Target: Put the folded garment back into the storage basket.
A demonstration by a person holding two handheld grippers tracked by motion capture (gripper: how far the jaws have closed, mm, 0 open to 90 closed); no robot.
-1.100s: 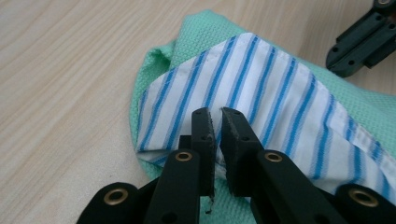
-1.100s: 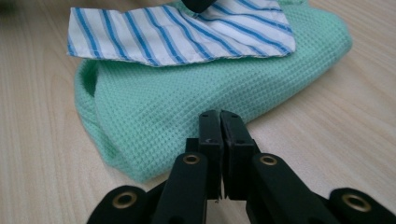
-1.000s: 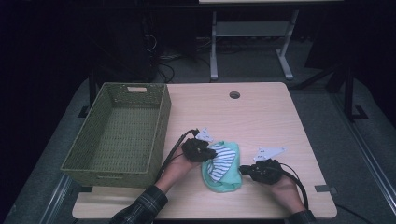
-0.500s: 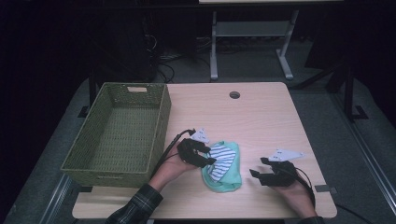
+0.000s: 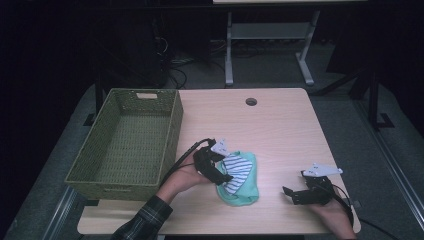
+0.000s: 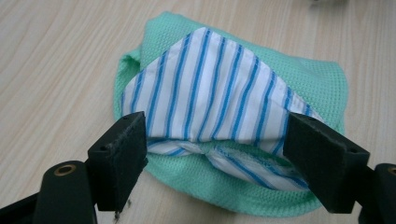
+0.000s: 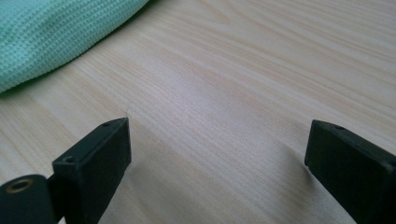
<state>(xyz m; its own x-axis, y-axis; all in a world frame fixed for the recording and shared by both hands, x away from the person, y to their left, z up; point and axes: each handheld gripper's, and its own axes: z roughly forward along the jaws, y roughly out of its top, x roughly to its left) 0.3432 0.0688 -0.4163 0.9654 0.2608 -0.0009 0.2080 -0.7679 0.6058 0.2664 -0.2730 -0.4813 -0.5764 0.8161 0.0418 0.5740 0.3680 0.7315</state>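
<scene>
Since the earlier frame the right gripper (image 5: 292, 194) has drawn away to the right, off the folded cloth bundle (image 5: 239, 176), and both pairs of jaws have just been opening. It now hovers low over bare wood near the right front edge, jaws spread wide with nothing between them; in the right gripper view only a green corner of the bundle (image 7: 56, 32) lies at the far left.

At the bundle's left side, the left gripper (image 5: 224, 176) has its jaws wide apart, straddling the near edge of the blue-striped white cloth (image 6: 210, 93) that lies folded on top of the mint green cloth (image 6: 322, 84); the pads stand just beside the fabric and do not press it, so the bundle seems released. It rests flat near the middle front of the surface (image 5: 280, 130), probably set down there to finish the fold before going into the woven green basket (image 5: 165, 150) standing just to its left, open and empty.

Pale wood grain covers the surface, with a cable hole (image 5: 251, 101) at its far side. Beyond it the room is dark, with a white desk frame (image 5: 270, 35) and cables on grey floor
</scene>
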